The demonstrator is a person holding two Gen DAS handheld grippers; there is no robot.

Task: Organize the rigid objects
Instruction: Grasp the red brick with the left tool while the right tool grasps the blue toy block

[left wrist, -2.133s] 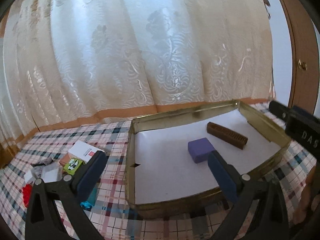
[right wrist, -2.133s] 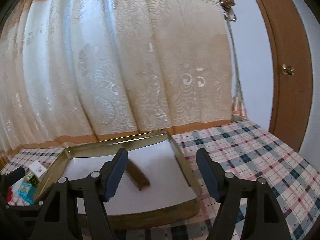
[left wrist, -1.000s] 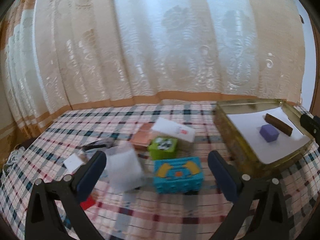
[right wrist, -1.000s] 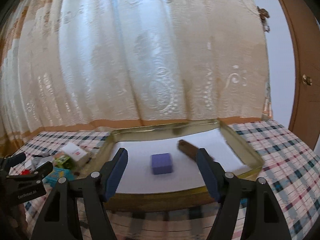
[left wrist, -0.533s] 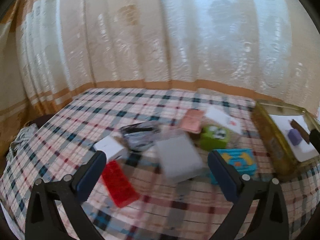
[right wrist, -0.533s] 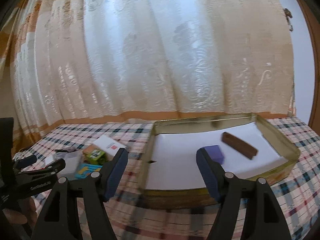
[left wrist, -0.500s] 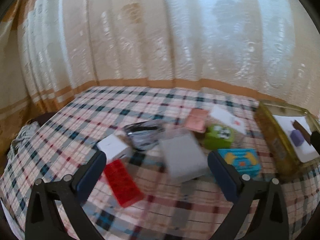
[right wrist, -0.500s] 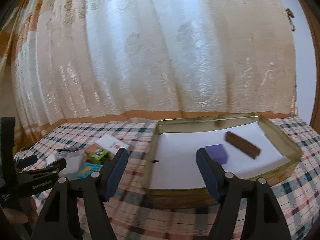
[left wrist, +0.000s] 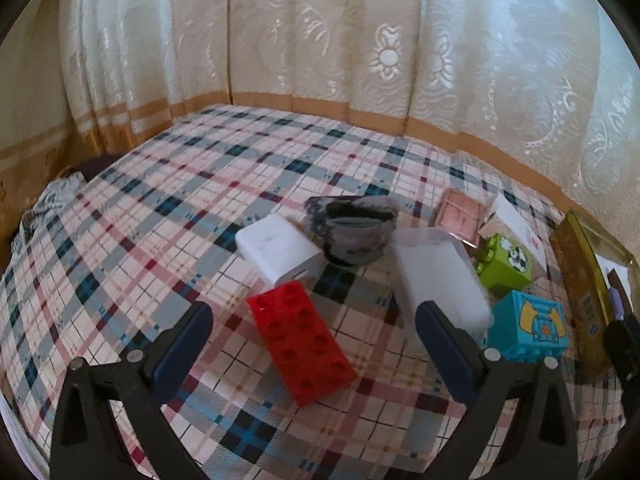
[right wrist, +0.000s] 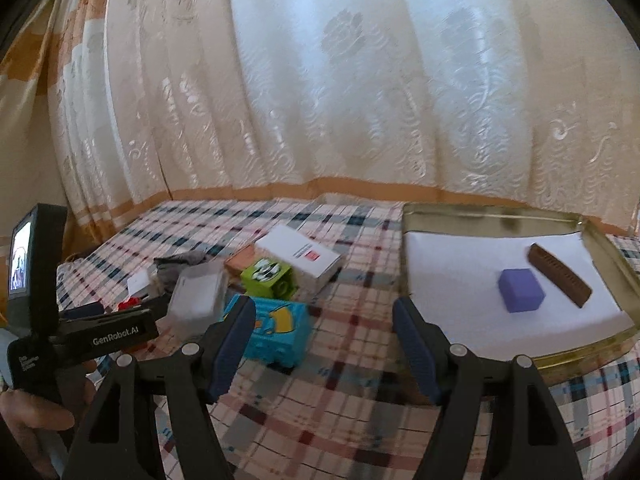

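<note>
My left gripper [left wrist: 312, 320] is open and hangs over a red studded brick [left wrist: 302, 338], which lies between its fingers in the picture, untouched. Around the brick are a white cube [left wrist: 280, 250], a frosted plastic box [left wrist: 440, 276], a green block [left wrist: 504, 264] and a blue block [left wrist: 532, 326]. My right gripper [right wrist: 323, 312] is open and empty, low over the cloth between the blue block [right wrist: 276, 328] and the gold tin [right wrist: 492, 212]. Inside the tin lie a purple block [right wrist: 520, 290] and a brown ridged bar [right wrist: 558, 274].
A checked cloth [left wrist: 200, 184] covers the table. A grey crumpled fabric [left wrist: 352, 228], a pink flat case [left wrist: 460, 216] and a white carton [right wrist: 300, 258] lie in the pile. Lace curtains hang close behind. A hand [right wrist: 24, 408] holds the left gripper's body [right wrist: 100, 332].
Both views have swung left and sunk. The left gripper went from the tin to the pile, and the red brick now lies between its fingers. The tin has slid right in the right view.
</note>
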